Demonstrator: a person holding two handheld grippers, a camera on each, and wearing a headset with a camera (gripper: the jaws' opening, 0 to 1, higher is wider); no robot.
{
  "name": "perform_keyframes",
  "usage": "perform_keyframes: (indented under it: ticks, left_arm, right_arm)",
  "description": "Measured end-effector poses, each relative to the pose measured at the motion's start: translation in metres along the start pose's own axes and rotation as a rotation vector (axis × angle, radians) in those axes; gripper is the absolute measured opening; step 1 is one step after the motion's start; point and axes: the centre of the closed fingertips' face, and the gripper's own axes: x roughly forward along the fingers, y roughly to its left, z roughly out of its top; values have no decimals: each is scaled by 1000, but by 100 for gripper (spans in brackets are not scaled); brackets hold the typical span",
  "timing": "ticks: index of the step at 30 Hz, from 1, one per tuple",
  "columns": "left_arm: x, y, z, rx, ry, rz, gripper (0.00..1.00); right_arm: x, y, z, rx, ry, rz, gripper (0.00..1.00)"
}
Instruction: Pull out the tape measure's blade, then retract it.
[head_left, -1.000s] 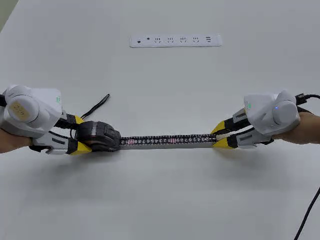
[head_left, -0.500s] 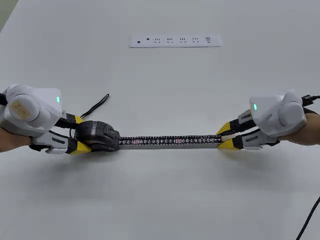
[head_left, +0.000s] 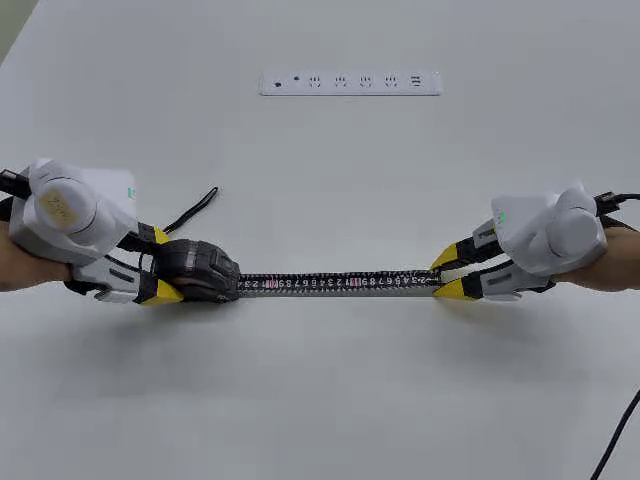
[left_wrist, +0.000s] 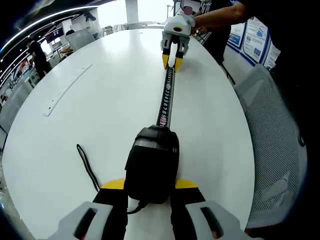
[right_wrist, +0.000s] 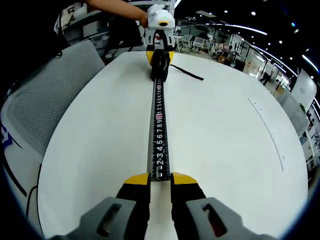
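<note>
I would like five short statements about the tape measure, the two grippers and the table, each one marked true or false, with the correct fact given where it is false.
1. The left gripper is shut on the tape measure's case. True.
2. The blade is fully wound into the case. False: it is drawn out and runs from the case to the right gripper.
3. The right gripper clamps the free end of the blade. True.
4. The power strip lies across the blade. False: it lies apart from the blade, farther away on the table.
5. A dark strap lies on the table beside the case. True.
</note>
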Motion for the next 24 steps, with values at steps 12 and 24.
perform_keyframes:
  ticks: [12, 24]
  left_arm:
    - [0, 0, 0, -4, -3, -7, 31]
    - [-4, 3, -1, -37, -24, 21, 36]
  right_arm:
    - [-1, -1, -1, 5, 5, -14, 15]
    - [-1, -5, -2, 46, -6, -55, 21]
